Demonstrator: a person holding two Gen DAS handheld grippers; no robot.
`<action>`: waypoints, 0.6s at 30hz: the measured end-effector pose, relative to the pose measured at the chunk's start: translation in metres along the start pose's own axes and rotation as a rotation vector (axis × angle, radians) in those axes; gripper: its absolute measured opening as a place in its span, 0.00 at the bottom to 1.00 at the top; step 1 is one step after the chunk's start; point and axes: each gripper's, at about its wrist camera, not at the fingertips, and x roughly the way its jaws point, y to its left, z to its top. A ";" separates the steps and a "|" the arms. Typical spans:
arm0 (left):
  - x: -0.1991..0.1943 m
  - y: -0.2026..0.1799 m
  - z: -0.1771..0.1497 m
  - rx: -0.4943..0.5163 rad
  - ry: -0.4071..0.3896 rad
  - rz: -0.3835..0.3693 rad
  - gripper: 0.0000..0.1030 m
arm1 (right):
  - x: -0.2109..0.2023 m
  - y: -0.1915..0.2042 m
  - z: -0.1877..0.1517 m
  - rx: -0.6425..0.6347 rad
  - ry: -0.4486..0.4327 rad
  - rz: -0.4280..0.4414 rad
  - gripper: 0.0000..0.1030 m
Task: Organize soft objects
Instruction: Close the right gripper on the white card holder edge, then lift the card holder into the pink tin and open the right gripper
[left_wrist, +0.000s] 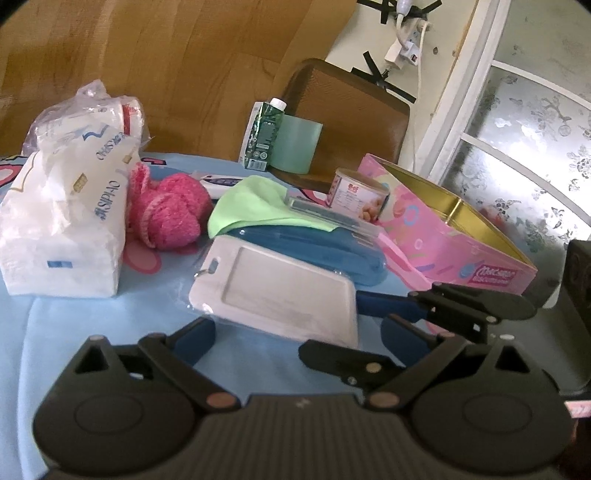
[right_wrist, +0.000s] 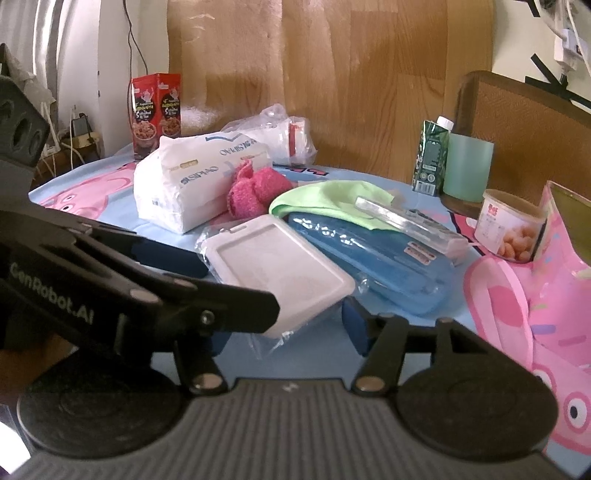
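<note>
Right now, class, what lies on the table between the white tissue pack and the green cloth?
The fluffy pink ball lies between the tissue pack and green cloth; both wrist views show it.

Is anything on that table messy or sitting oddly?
Yes. The green cloth lies crumpled, draped partly over the blue case, with a clear plastic box resting crookedly across both. The white card holder, in its wrapper, leans on the case's near end. Nothing looks spilled or broken.

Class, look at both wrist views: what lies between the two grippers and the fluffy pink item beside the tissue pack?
A white card holder in clear wrap lies directly ahead of both the left gripper and the right gripper. The fluffy pink item sits behind it, against the tissue pack.
</note>
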 end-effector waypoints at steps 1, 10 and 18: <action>-0.001 0.001 0.000 -0.005 -0.004 -0.006 0.96 | -0.001 -0.001 -0.001 0.002 -0.002 -0.002 0.62; -0.002 0.005 0.000 -0.030 -0.007 -0.004 0.97 | -0.014 -0.016 -0.010 0.012 -0.002 -0.008 0.62; 0.002 -0.001 0.000 0.008 0.006 0.031 0.97 | -0.028 -0.031 -0.021 0.021 0.004 -0.019 0.62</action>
